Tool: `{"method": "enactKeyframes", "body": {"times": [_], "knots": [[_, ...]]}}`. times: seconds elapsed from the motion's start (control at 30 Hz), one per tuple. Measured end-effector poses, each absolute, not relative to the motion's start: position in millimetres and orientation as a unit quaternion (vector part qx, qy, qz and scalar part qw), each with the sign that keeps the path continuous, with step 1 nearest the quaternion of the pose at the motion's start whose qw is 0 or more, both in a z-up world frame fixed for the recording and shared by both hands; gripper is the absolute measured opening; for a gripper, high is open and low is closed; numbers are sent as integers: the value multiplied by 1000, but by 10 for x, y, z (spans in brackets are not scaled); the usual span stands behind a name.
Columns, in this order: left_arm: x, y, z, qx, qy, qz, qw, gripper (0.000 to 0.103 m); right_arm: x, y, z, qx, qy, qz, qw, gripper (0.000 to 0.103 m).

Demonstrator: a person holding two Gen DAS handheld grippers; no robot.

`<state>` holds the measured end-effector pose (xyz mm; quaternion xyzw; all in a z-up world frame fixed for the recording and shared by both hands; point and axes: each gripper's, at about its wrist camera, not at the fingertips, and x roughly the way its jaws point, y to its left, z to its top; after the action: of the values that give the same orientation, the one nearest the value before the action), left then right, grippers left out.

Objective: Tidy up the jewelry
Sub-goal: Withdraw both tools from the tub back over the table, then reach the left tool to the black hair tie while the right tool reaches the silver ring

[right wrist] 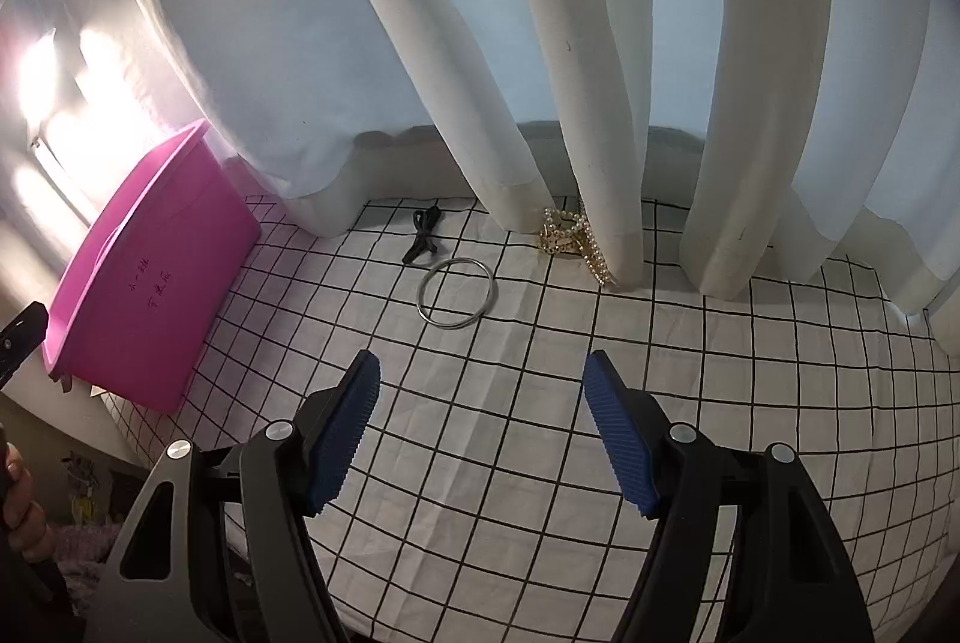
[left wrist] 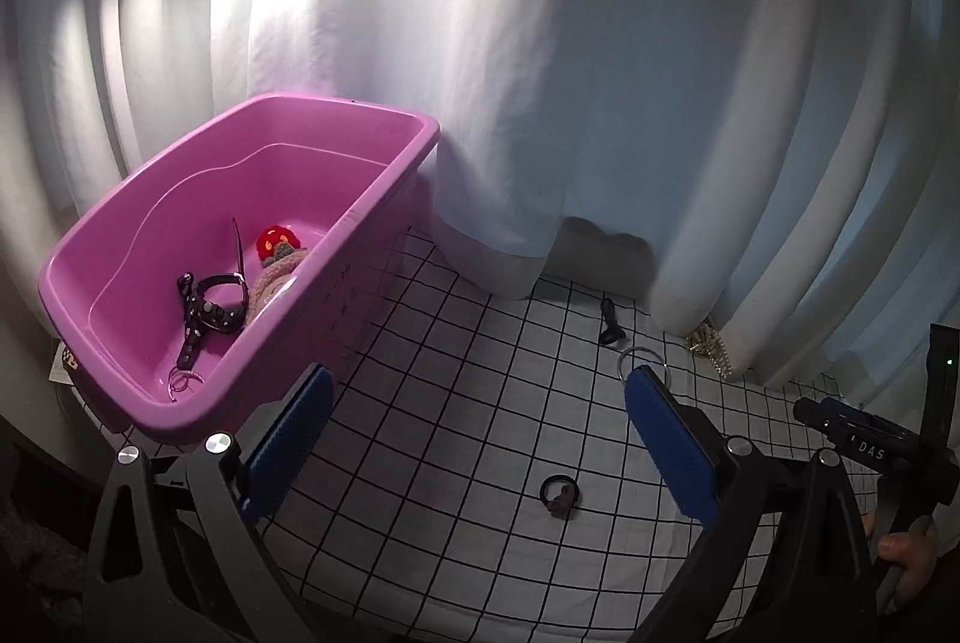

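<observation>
A pink plastic bin [left wrist: 384, 175] stands at the left on a white checked cloth [left wrist: 480, 403]; it also shows in the right wrist view [right wrist: 150, 283]. Inside lie a black studded strap [left wrist: 204, 307], a red knitted piece [left wrist: 276, 242] and a thin ring [left wrist: 183, 382]. On the cloth lie a black hair tie with a charm [left wrist: 559, 496], a silver bangle [right wrist: 456, 298], a black cord [right wrist: 423, 236] and a pearl-and-gold chain [right wrist: 570, 238]. My left gripper [left wrist: 477, 406] is open and empty above the cloth beside the bin. My right gripper [right wrist: 483, 391] is open and empty, short of the bangle.
White curtains [right wrist: 540, 42] hang down onto the back of the cloth and partly cover the pearl chain. The other gripper's body [left wrist: 870, 445] shows at the right edge of the left wrist view. The cloth's front edge drops off at the lower left.
</observation>
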<state>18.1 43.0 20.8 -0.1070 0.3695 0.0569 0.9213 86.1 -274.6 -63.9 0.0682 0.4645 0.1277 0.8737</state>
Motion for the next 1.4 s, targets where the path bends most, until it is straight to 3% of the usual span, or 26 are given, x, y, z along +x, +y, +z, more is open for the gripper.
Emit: {"method": "enactKeyframes", "body": {"times": [0.3, 0.73, 1.4], "knots": [[100, -79, -523, -154, 418, 184, 876, 96, 1228, -2887, -1067, 28, 477, 236, 846, 68], [356, -350, -1343, -145, 447, 248, 847, 96, 1788, -2151, -1615, -62, 461, 315, 827, 68], [593, -402, -1853, -180, 455, 246, 837, 96, 2095, -1791, -2015, -127, 461, 291, 829, 69]]}}
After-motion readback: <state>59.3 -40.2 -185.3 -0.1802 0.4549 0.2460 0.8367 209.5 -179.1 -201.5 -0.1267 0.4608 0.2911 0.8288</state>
